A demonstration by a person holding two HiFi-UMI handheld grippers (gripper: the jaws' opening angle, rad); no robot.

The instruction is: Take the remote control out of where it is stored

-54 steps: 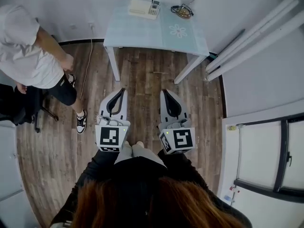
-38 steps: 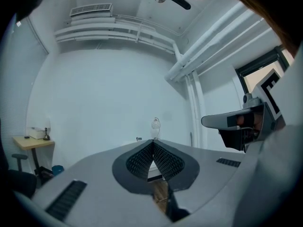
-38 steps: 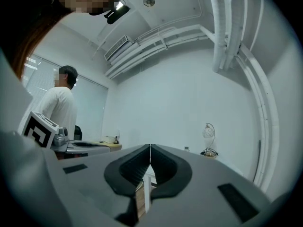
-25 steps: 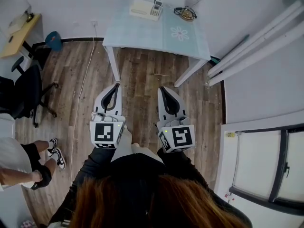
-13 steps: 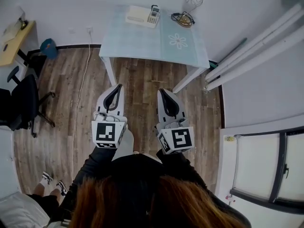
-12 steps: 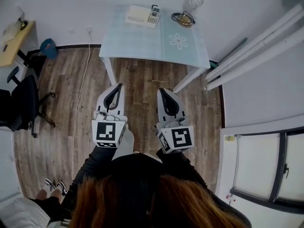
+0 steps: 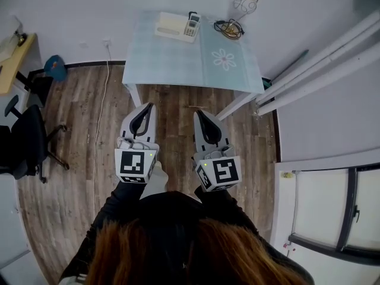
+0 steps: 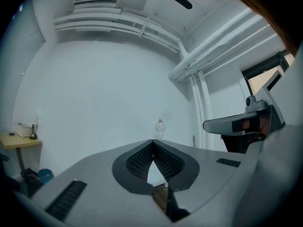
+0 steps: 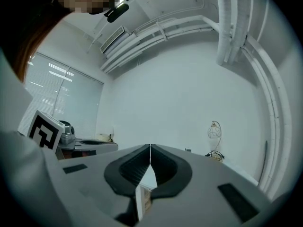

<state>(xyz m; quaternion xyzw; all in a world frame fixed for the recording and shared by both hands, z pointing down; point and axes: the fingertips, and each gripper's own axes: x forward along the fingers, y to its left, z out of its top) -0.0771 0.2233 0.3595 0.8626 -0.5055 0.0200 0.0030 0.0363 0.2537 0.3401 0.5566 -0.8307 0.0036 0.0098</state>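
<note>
The remote control [image 7: 192, 24], pale with a dark top, sits at the far edge of a light blue table [image 7: 178, 58], right beside a flat white box [image 7: 171, 25]. Both grippers hang over the wooden floor, short of the table's near edge and well apart from the remote. My left gripper [image 7: 149, 105] is shut with nothing in it, and its tips meet in the left gripper view [image 8: 152, 141]. My right gripper [image 7: 196, 112] is also shut and empty, with its tips closed in the right gripper view [image 9: 150, 146]. The remote does not show in either gripper view.
A coil of dark cable [image 7: 228, 28] and a wire lamp [image 7: 246, 0] stand at the table's back right. A black office chair [image 7: 24, 138] and a yellow desk [image 7: 8, 46] are at the left. White pipes [image 7: 320, 49] slant down the right wall. A white cord [image 7: 101, 117] trails over the floor.
Both grippers and the head view have advanced toward the table, which now sits nearer. The person at the left has passed out of view. Both grippers stay shut.
</note>
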